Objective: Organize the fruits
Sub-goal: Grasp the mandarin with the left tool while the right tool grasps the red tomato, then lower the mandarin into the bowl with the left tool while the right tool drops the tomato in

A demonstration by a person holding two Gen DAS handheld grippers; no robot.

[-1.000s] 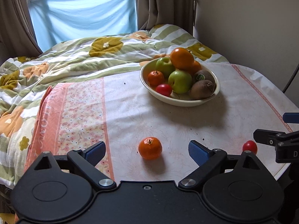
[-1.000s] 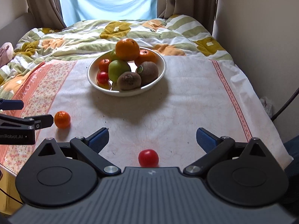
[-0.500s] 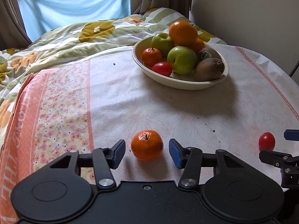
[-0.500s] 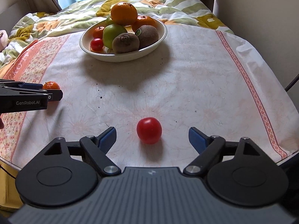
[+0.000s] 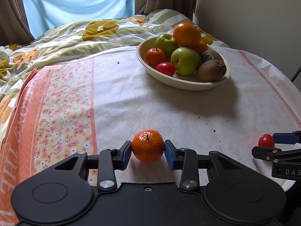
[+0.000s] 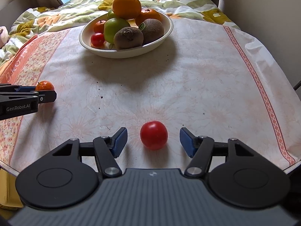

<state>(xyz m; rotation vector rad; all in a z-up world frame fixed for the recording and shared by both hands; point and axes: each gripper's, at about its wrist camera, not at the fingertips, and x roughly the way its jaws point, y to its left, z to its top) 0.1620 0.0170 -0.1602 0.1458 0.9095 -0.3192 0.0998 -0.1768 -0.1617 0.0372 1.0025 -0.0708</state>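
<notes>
Blue pads of the left gripper point(image 5: 147, 153) now clamp the mandarin point(image 5: 147, 145); the right gripper point(image 6: 153, 142), narrower than before, still gapes around the tomato point(image 6: 153, 135).

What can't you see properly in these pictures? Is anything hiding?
- Bottom of the bowl, both views: the piled fruit covers it.
- Second green apple, right wrist view: mostly hidden behind the orange.
- Mandarin in the left gripper, right wrist view: its lower half is behind the gripper's fingers.
- Kiwi sticker, left wrist view: print too small to read.
- Window, both views: cut off by the top edge.
</notes>
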